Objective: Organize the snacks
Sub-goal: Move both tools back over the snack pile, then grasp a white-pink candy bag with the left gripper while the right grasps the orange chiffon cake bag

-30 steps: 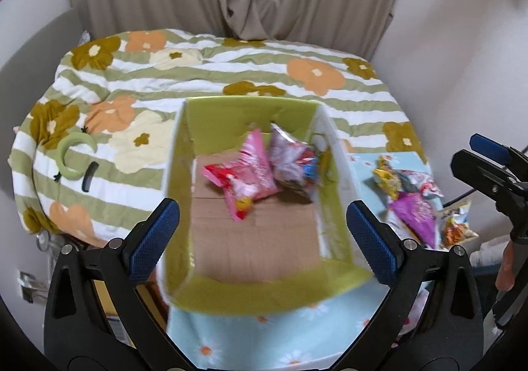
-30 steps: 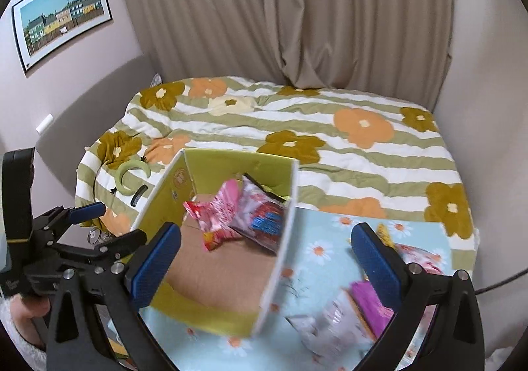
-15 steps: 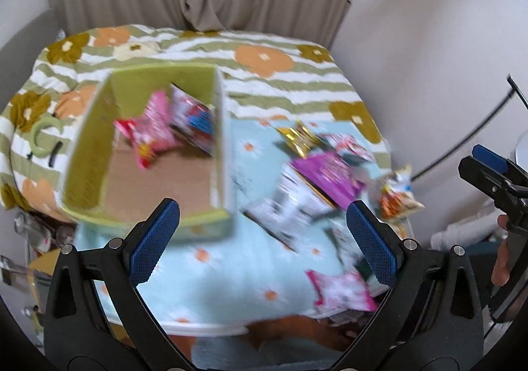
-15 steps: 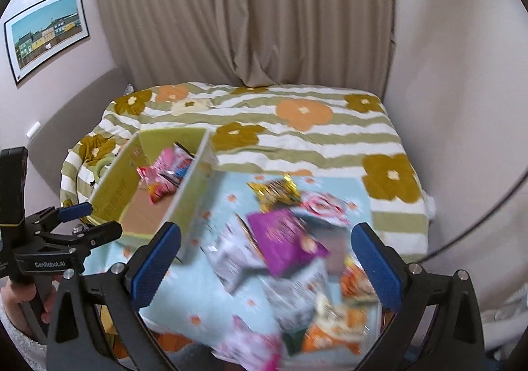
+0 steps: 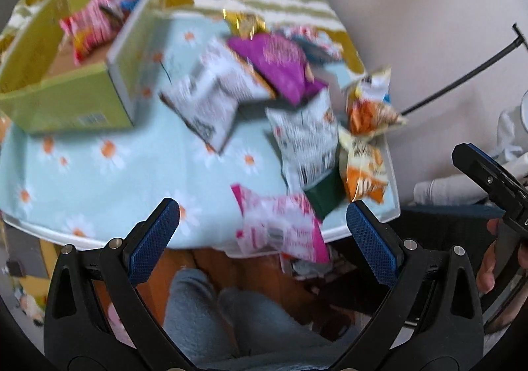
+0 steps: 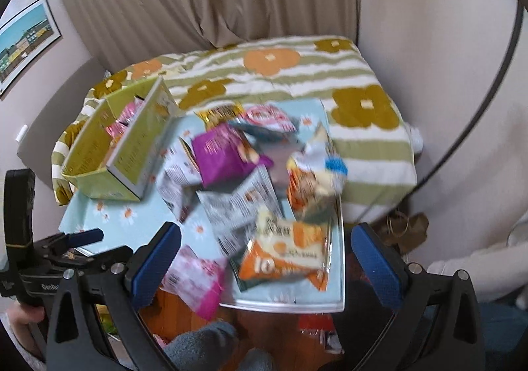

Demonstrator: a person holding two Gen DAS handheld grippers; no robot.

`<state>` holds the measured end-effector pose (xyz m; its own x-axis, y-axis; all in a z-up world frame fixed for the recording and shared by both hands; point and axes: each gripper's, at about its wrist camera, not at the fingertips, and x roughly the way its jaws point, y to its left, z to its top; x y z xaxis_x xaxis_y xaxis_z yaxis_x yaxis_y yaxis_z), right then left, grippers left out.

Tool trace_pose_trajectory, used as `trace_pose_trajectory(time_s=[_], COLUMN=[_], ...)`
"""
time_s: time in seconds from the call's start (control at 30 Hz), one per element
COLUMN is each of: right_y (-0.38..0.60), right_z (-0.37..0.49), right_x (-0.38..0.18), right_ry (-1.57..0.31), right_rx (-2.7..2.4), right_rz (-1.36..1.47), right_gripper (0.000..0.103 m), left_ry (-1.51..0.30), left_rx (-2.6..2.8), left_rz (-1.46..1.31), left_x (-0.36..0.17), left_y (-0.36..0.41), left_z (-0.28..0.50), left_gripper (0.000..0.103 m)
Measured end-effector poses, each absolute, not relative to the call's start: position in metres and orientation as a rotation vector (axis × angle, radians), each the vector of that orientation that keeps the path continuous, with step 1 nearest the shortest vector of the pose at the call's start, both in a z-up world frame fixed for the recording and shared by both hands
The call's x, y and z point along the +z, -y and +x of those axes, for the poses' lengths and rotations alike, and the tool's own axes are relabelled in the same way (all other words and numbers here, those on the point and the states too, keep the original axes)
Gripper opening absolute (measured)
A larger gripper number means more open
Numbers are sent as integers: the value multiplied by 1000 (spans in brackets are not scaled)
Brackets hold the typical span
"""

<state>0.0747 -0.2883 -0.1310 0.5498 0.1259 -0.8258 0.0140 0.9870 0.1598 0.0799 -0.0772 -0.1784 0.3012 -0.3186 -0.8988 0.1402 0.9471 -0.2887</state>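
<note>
Left gripper [image 5: 262, 234] spread wide, empty, above the pink packet [image 5: 280, 227] at the table's [image 5: 99, 179] near edge; right gripper [image 6: 265, 253] also wide, empty. Green box [image 5: 66, 107] holds two packets; reach step, next lower and pinch the packet

Both views have swung down and to the right over the last second. The green box [image 5: 66, 41], once centre frame, now sits at the upper left of the left wrist view. The loose snack pile [image 5: 290, 113] fills the middle, a pink packet [image 5: 280, 229] lies low between the fingers, and grey-clad knees [image 5: 231, 315] have entered at the bottom.
</note>
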Motion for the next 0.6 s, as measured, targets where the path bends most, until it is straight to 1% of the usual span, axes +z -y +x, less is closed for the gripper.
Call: trace_pose_trajectory(time_s=[0.3, 0.6], right_y=[294, 286], right_z=[76, 84], right_x=[-197, -232], right_ry=[-1050, -1093], right_rx=[-7, -17], right_rz=[214, 194], right_gripper=[103, 103], left_ry=[-1322, -1327], left_rx=[-325, -318], left_rz=[-122, -44], left_x=[-249, -276], left_y=[111, 134], left_z=[82, 86], left_gripper=[101, 101])
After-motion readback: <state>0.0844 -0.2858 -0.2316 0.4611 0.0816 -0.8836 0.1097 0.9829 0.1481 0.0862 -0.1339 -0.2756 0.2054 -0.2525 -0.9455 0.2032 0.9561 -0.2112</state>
